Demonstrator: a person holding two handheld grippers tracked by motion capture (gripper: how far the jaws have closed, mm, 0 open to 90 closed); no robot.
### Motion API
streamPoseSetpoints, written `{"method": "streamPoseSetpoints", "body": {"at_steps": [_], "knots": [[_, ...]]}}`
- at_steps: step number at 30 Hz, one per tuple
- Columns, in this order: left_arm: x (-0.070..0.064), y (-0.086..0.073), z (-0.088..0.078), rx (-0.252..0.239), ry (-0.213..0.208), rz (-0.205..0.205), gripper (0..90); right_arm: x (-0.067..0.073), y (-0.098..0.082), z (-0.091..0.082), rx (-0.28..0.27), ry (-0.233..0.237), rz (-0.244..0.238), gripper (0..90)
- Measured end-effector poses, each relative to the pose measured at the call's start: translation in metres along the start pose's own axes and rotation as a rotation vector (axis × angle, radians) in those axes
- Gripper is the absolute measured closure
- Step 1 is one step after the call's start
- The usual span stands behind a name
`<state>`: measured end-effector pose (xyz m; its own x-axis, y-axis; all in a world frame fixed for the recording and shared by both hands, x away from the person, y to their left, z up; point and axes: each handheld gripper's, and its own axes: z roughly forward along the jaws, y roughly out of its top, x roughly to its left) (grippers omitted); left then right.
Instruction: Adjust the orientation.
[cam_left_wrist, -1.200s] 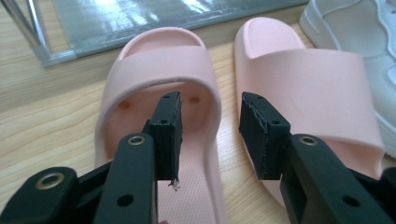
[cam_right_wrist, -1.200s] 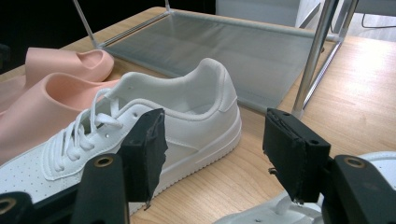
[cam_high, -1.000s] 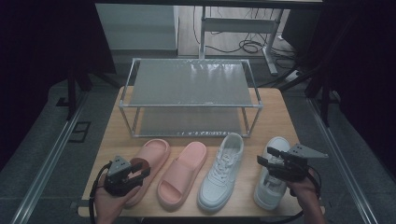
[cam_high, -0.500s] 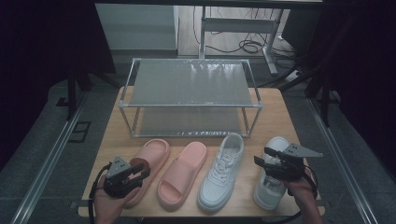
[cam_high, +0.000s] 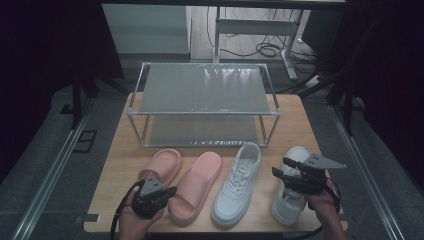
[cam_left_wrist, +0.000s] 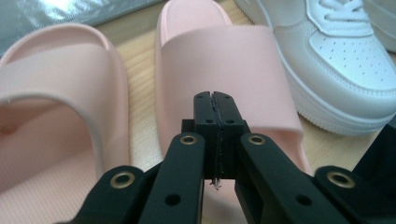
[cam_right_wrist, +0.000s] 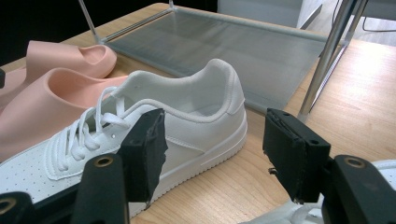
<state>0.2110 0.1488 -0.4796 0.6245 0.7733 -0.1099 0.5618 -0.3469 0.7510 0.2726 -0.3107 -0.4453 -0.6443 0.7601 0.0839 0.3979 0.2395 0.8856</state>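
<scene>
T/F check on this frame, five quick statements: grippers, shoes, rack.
1. The left gripper is shut with nothing between its jaws. True; they have just been closing.
2. The right gripper is clamped on a sneaker. False: its jaws stand open and apart from the shoe.
3. Two pink slides lie left of two white sneakers. True.
4. A shoe sits on the rack. False: all four are on the table.
5. The left gripper hovers over a sneaker. False: it is over the slides.

Two pink slides and two white sneakers line the desk — a gripper over each end.
</scene>
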Motion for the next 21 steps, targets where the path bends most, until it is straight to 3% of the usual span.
{"method": "streamPoseSetpoints", "body": {"at_steps": [4, 5, 11, 19, 21], "knots": [[0.004, -0.009, -0.003, 0.022, 0.027, -0.019, 89.9, 0.000, 0.000, -0.003, -0.009, -0.003, 0.002, 39.6], [0.006, -0.013, -0.003, 0.032, 0.052, -0.021, 89.9, 0.000, 0.000, -0.003, -0.009, -0.003, 0.002, 39.6], [0.013, -0.021, 0.003, 0.077, 0.117, -0.013, 89.9, 0.000, 0.000, -0.003, -0.008, -0.008, 0.003, 39.7], [0.026, -0.031, 0.010, 0.125, 0.136, -0.047, 89.9, -0.001, -0.002, -0.001, 0.003, -0.009, 0.005, 39.7], [0.028, -0.032, 0.009, 0.118, 0.127, -0.057, 89.9, 0.000, -0.001, -0.001, 0.001, -0.008, 0.003, 39.7]]}}
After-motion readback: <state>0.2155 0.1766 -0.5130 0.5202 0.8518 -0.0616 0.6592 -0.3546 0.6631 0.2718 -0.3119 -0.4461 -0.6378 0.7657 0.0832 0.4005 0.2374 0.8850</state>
